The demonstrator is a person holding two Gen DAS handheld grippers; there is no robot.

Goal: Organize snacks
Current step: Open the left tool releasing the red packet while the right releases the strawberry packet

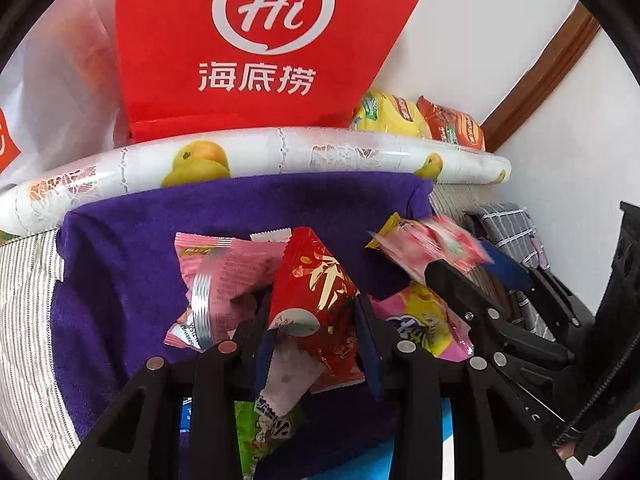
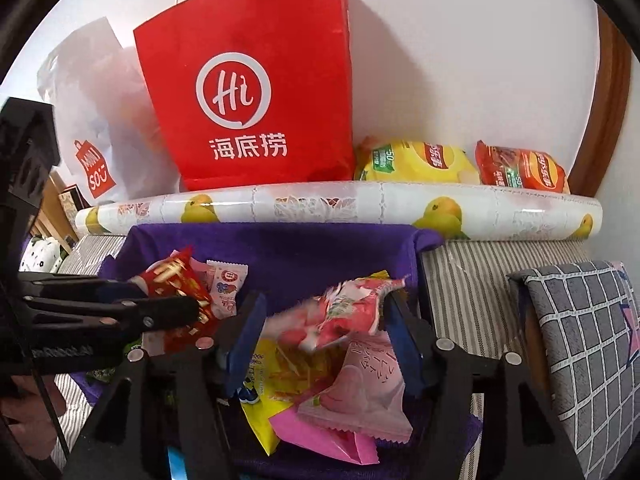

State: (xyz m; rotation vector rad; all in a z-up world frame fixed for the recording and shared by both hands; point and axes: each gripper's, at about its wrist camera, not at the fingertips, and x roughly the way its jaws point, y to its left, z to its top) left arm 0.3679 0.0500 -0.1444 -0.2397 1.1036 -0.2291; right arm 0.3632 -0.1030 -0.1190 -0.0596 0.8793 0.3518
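Observation:
My left gripper [image 1: 314, 320] is shut on a red snack packet with gold lettering [image 1: 316, 280], held up over a purple cloth [image 1: 120, 280] strewn with snacks. In the right wrist view that gripper [image 2: 172, 296] comes in from the left with the same red packet [image 2: 176, 276]. My right gripper [image 2: 324, 320] stands open; a blurred pink-and-red packet [image 2: 340, 312] lies loose between its blue pads, above a pale pink packet [image 2: 360, 396] and a yellow one [image 2: 264, 376]. A pink packet [image 1: 224, 276] lies left of the red one.
A red paper bag [image 2: 248, 80] and a white plastic bag [image 2: 96, 112] stand against the wall behind a rolled fruit-print sheet [image 2: 340, 208]. Yellow [image 2: 412, 160] and red chip bags [image 2: 520, 168] lie beside them. A checked cushion [image 2: 580, 340] sits to the right.

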